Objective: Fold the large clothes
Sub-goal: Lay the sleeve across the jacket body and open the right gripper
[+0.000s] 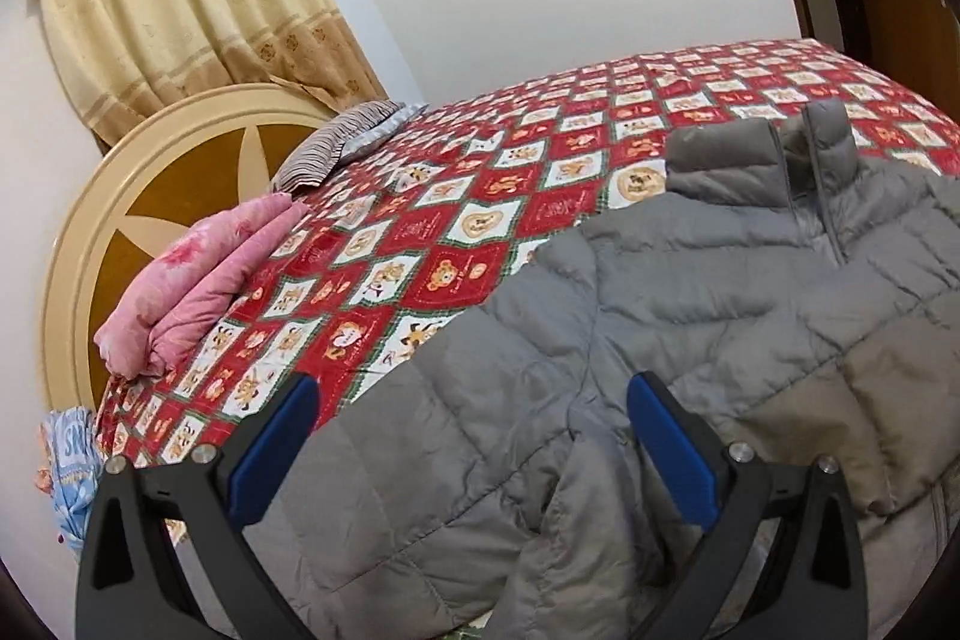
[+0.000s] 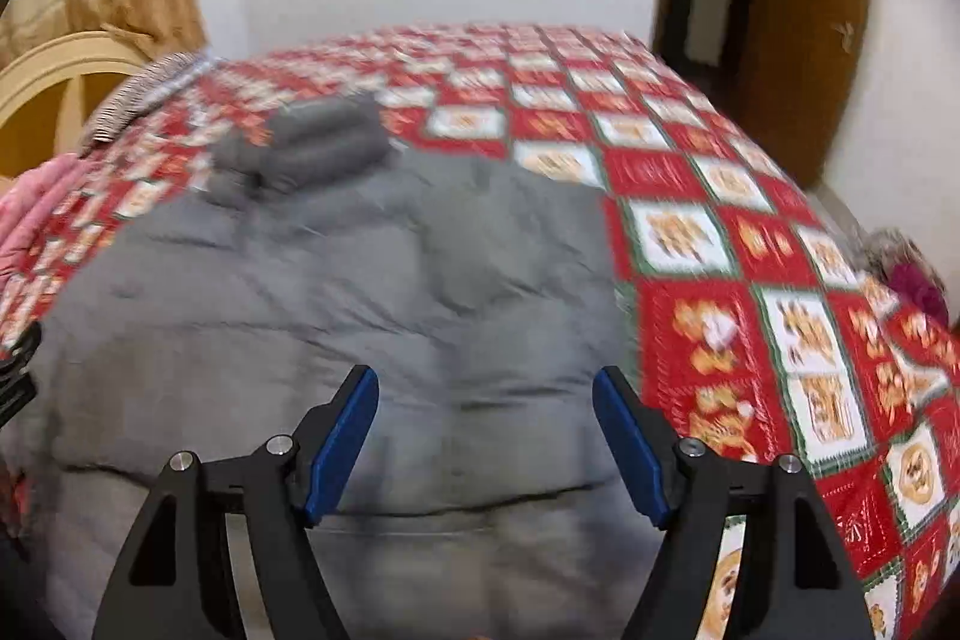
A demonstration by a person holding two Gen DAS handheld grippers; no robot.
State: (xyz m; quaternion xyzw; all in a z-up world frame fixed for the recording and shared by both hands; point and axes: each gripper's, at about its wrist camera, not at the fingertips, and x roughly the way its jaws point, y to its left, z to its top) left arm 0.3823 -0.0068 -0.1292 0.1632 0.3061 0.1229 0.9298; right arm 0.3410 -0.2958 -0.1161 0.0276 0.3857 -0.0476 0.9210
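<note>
a grey puffer jacket (image 1: 690, 280) is spread front-up across the near edge of the bed (image 1: 420, 196), collar twd the middle, zip closed. it is judged light, soft & springy w/ a slick shell, so a thin pinch is likely to slip; a deep bite at a quilted seam, the hem or a cuff is judged safer. the near sleeve lies along the body below the left gripper (image 1: 474, 400), which is held wide open over it, nothing gripped. the right gripper (image 2: 486, 388) is also spread wide above the lower body panel, empty; that view is motion-blurred. a pink quilt (image 1: 198, 286) & striped pillow (image 1: 342, 142) sit by the headboard edge, well apart.
</note>
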